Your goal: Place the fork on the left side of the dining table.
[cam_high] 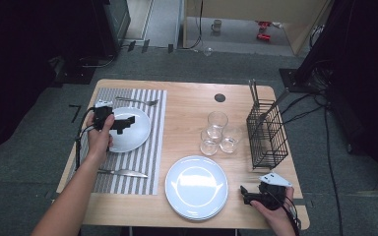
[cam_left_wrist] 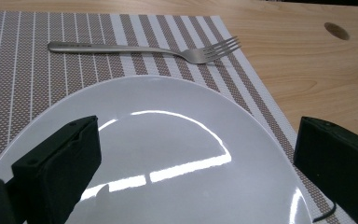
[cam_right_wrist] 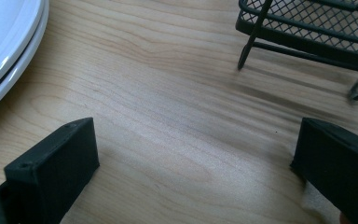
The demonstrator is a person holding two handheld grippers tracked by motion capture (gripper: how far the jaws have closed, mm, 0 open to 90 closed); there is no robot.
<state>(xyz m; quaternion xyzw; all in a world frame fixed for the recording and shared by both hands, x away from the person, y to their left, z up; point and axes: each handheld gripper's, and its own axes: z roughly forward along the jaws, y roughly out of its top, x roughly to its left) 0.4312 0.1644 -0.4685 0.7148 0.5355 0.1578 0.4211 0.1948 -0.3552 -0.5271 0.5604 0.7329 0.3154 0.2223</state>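
Observation:
A white plate [cam_high: 133, 139] rests on a striped placemat [cam_high: 147, 162] at the table's left. My left gripper [cam_high: 126, 123] hovers over this plate [cam_left_wrist: 177, 154], jaws wide open and empty. A fork [cam_high: 138, 102] lies on the mat beyond the plate [cam_left_wrist: 140, 49], and a knife [cam_high: 123, 172] lies on the mat's near side. A stack of white plates [cam_high: 196, 187] sits at the front centre; its rim [cam_right_wrist: 7, 51] shows at the left of the right gripper view. My right gripper [cam_high: 246, 195] is open over bare wood just right of that stack.
Three clear glasses [cam_high: 219, 133] stand in the middle of the table. A black wire rack [cam_high: 267, 132] stands at the right edge, its foot [cam_right_wrist: 307, 28] just ahead of my right gripper. A round hole [cam_high: 220, 98] is in the tabletop at the back.

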